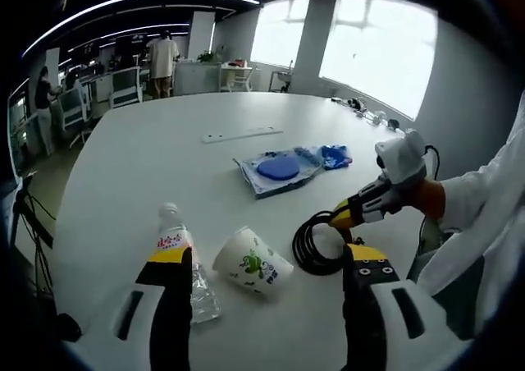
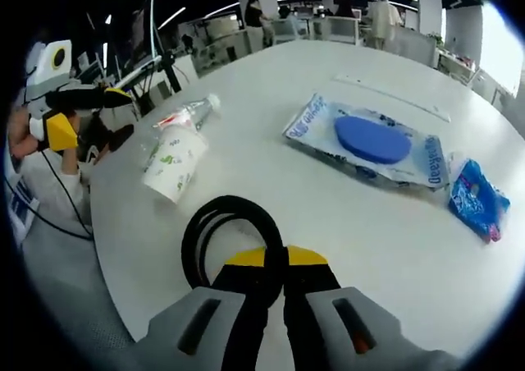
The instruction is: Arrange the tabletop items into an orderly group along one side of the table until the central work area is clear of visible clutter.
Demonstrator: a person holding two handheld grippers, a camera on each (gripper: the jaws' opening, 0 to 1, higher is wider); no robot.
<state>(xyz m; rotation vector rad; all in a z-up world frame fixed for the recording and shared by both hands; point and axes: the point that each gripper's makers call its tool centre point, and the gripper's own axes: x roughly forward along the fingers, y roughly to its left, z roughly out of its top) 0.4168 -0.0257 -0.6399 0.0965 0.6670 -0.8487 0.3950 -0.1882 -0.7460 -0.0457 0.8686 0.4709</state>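
My right gripper [image 2: 275,260] clamps the black cable coil [image 2: 223,223]; my left gripper [image 1: 267,260] gapes wide; the clear pouch's [image 2: 369,145] blue print is unreadable.

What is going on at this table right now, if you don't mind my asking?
A person is tidying a white table with a gripper in each hand. The right gripper is shut on a coiled black cable. The left gripper is open near a tipped-over paper cup and a plastic bottle lying on its side. A blue-disc packet and a blue pouch lie apart, farther in on the table.
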